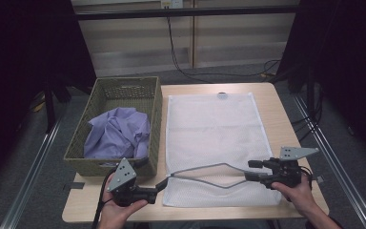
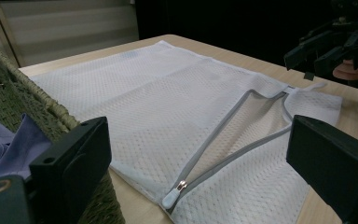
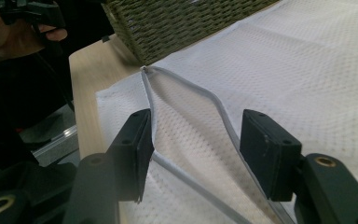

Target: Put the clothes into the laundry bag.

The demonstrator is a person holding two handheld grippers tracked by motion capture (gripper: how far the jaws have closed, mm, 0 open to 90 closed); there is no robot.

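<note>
A white mesh laundry bag (image 1: 210, 128) lies flat on the wooden table (image 1: 267, 95). Its grey zipper (image 1: 198, 170) runs along the near end and gapes open. My left gripper (image 1: 161, 184) is open at the bag's near left corner, its jaws wide apart (image 2: 200, 158) just short of the zipper pull (image 2: 181, 186). My right gripper (image 1: 252, 171) is open at the zipper's right end. In the right gripper view (image 3: 200, 149) its jaws straddle the two grey zipper edges (image 3: 214, 105) without closing on them. A crumpled lavender cloth (image 1: 119, 133) lies in the woven basket (image 1: 108, 166).
The basket stands at the table's left, touching the bag's left edge (image 3: 182, 23). Its wall (image 2: 14, 95) is close beside my left jaw. The table's front edge runs just below both hands. Cables (image 1: 181, 62) lie on the floor beyond the table.
</note>
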